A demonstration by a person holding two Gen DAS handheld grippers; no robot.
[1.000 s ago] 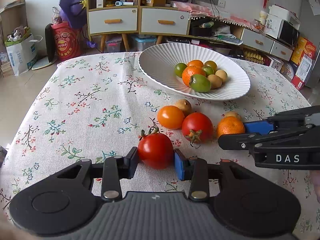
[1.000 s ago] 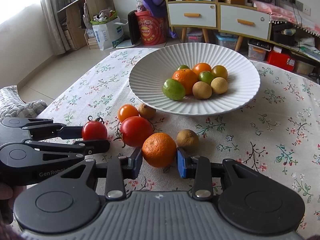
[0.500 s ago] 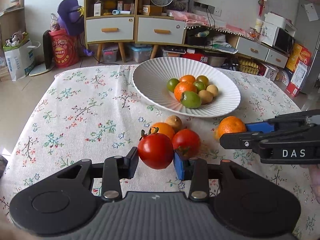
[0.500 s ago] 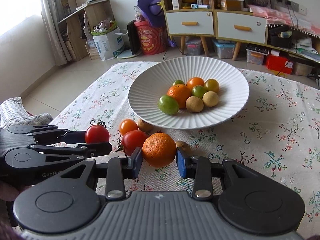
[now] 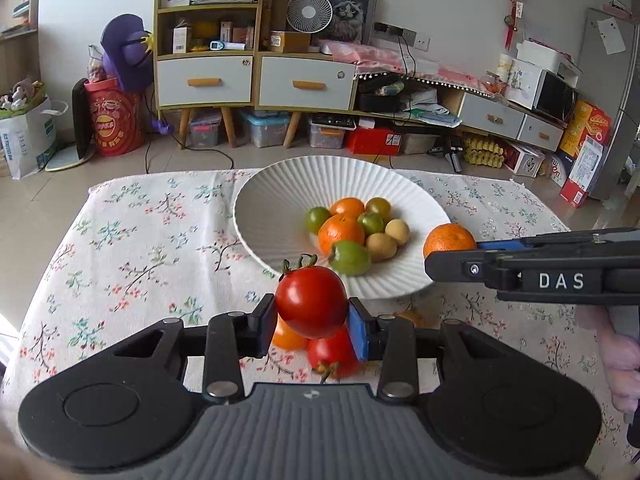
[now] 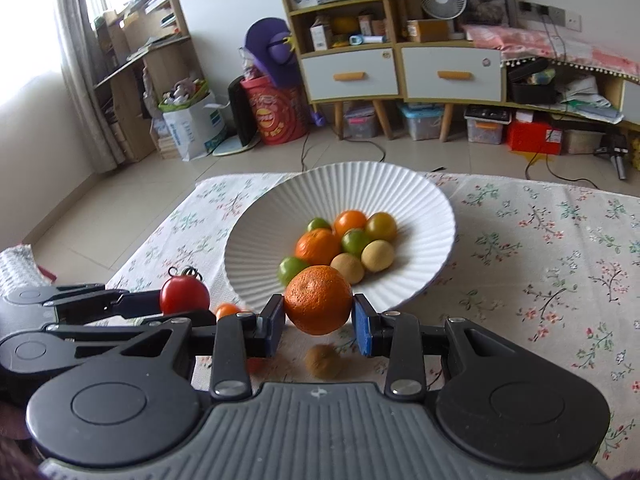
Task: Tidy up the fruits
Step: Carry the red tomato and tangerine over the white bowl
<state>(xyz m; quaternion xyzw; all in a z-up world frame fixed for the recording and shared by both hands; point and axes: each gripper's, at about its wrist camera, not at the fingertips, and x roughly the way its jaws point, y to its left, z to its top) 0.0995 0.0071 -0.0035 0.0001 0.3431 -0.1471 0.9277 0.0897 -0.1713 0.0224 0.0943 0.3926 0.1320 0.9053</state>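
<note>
Left wrist: jaws clamp tomato (image 5: 311, 301), right's clamp orange (image 6: 318, 299), near plate (image 5: 276, 216) rim.

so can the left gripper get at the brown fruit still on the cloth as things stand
Probably not yet. The left gripper is shut on a red tomato, so it has no free grip. The brown fruit lies on the tablecloth under the right gripper, which holds an orange above it.
</note>
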